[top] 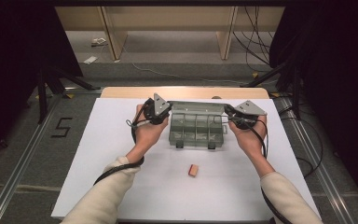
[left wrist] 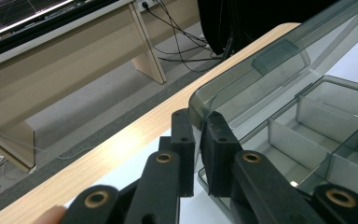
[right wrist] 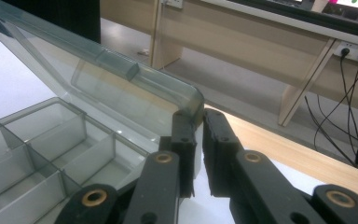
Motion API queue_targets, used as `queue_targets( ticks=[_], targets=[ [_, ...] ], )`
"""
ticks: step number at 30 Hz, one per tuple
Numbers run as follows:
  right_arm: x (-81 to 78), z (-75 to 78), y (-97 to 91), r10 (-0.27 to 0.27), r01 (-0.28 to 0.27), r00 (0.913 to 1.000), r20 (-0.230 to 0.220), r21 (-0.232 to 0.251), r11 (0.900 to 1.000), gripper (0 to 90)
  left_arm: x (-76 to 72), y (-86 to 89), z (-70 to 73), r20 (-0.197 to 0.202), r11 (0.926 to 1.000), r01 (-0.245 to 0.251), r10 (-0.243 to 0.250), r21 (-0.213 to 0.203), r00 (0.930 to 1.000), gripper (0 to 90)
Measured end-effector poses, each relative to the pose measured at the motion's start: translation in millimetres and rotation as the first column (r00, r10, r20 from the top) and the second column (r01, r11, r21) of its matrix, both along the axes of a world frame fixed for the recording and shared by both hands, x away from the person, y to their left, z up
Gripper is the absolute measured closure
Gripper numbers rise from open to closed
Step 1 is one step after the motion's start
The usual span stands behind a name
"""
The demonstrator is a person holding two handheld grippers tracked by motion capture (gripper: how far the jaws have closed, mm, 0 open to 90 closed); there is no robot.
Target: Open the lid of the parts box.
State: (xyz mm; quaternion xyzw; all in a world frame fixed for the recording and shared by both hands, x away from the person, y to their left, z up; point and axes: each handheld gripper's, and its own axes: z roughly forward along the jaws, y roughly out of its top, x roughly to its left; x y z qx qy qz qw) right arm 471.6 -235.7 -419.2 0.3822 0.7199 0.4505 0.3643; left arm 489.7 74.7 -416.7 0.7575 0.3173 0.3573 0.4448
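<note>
The raised lid of a clear grey plastic compartment box (top: 196, 128) was pinched at opposite corners by the left gripper (left wrist: 199, 128) and right gripper (right wrist: 199, 122), while a small tan block (top: 193, 171) on the white bench (top: 102, 154) was seen from the high view.

A white sheet (top: 121, 186) is spread over a light wooden tabletop (top: 121, 92), which is set on grey carpet (top: 28, 154). A black "5" (top: 61, 127) is marked on the carpet at the left. Black cables (top: 256, 42) are trailed beside pale wooden desk legs (top: 112, 32) beyond.

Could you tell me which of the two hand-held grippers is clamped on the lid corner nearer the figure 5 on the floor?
The left hand-held gripper: it pinches the lid at its left corner, the side toward the 5.
</note>
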Motion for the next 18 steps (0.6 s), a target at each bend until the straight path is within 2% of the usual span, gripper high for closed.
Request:
queue_targets(
  ticks=[18],
  targets=[
    [8.0,2.8,1.1,-0.024,0.024,0.9997,-0.002,0.017,0.9996,85.0,9.4,-1.3,3.4,-0.012,0.9998,-0.008,0.008,-0.018,0.9999,83.4]
  ],
)
